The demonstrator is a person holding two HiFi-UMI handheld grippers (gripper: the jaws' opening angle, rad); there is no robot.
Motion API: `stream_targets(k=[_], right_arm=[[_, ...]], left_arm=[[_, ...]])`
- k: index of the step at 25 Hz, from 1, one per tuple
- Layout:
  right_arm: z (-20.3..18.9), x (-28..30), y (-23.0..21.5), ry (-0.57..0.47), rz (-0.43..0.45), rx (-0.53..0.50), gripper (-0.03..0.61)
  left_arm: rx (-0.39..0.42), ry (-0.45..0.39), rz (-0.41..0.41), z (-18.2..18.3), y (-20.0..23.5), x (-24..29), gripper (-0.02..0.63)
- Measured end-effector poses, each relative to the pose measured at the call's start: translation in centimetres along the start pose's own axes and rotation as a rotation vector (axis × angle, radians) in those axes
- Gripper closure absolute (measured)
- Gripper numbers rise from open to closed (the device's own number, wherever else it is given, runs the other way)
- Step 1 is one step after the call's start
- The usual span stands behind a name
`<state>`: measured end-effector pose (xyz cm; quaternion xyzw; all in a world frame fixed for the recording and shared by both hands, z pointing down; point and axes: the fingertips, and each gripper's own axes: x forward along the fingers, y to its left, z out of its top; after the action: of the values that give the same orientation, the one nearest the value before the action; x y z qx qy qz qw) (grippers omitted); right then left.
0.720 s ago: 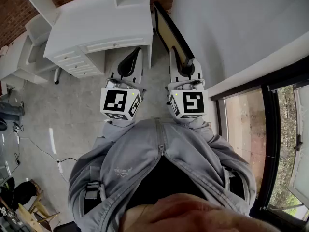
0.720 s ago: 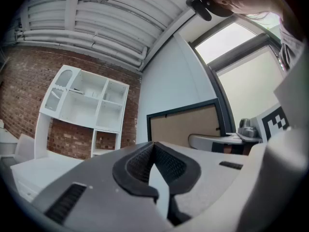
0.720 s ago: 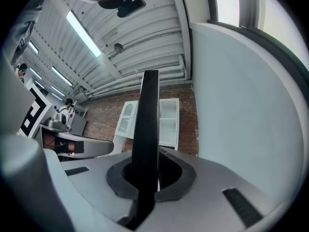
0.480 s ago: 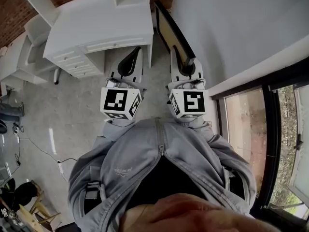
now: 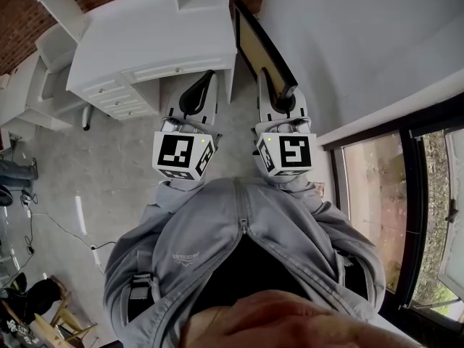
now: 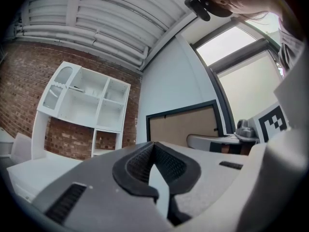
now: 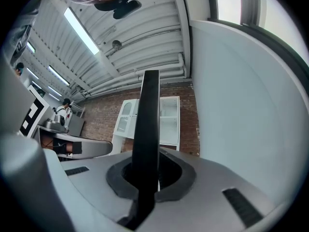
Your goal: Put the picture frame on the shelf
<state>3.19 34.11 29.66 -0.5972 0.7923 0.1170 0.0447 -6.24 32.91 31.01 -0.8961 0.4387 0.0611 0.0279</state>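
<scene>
Head view: the person in a grey jacket (image 5: 239, 245) stands on the near side of a white desk (image 5: 152, 38), a gripper in each hand, both reaching towards it.

Right gripper (image 5: 279, 101): the jaws are clamped on the lower edge of the picture frame (image 5: 264, 53). In the right gripper view the dark frame rises edge-on from between the pads, upright, with no gap visible on either side. The frame is carried in the air just off the right-hand end of the desk, between the desk and the pale wall (image 5: 348, 35). Its brown backing board faces the desk; the black border runs round it.

Left gripper (image 5: 197, 93): the jaws are closed together, pads meeting at the tips, with nothing between them. It is held near the front right corner of the desk, beside the right gripper and apart from the frame.

Shelf (image 6: 84, 108): a white open unit with several compartments, standing at the far end of the desk against the brick wall (image 6: 19, 81). The frame is not on it and is well apart from it.

Marker cubes (image 5: 181, 154) sit on both grippers on the side away from the desk. A window (image 5: 370, 194) lies beyond the pale wall, further from the desk.
</scene>
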Motion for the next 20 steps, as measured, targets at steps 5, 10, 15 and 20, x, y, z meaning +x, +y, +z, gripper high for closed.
stream_targets(k=[5,10,15,20], right_arm=[[-0.7,0.5,0.2,0.007,-0.026,0.001,0.545],[-0.9,1.9,-0.4,0.012,-0.040,0.010,0.545],[-2.1,4.7,-2.6,-0.007,-0.034,0.009,0.545],[-5.1,9.8,-5.5,-0.016,-0.008,0.022,0.545]], left_arm=[[-0.009,0.005,-0.017,-0.7,1.1,0.0,0.606],[-0.015,0.012,-0.008,-0.7,2.6,0.9,0.606],[-0.008,0.013,0.007,-2.0,3.7,4.0,0.606],[0.000,0.021,0.039,-4.2,6.3,9.4,0.606]])
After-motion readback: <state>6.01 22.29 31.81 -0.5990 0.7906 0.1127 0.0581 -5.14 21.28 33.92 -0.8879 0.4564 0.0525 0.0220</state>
